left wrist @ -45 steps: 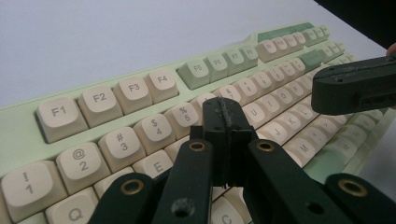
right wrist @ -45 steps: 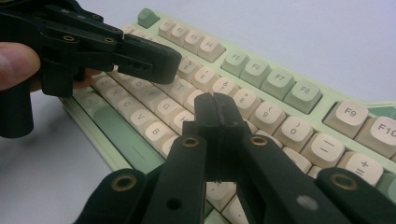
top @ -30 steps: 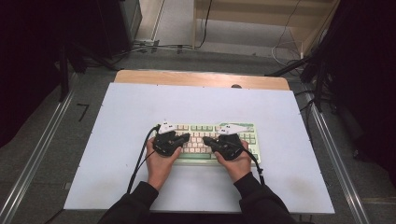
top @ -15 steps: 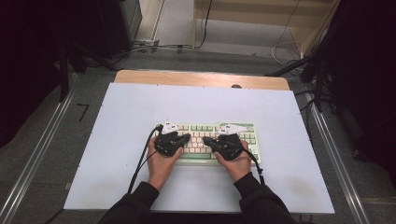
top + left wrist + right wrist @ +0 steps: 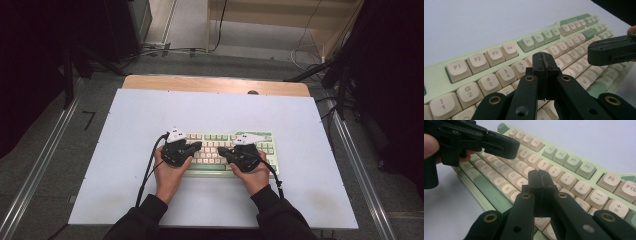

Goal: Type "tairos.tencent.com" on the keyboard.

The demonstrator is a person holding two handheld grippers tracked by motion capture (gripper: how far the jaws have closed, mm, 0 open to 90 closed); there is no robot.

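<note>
A: Where does the keyboard (image 5: 227, 152) lie?

B: On the table (image 5: 120, 130), near its middle and a little toward the person's edge, long side across.

A: And the grippers?

B: Both over the keys. The left gripper (image 5: 196, 146) sits above the left half, the right gripper (image 5: 222, 151) above the right half, tips pointing inward at each other, near but apart.

A: Behind the table?

B: Floor, with cables (image 5: 165, 50) and shelving (image 5: 280, 15).
</note>
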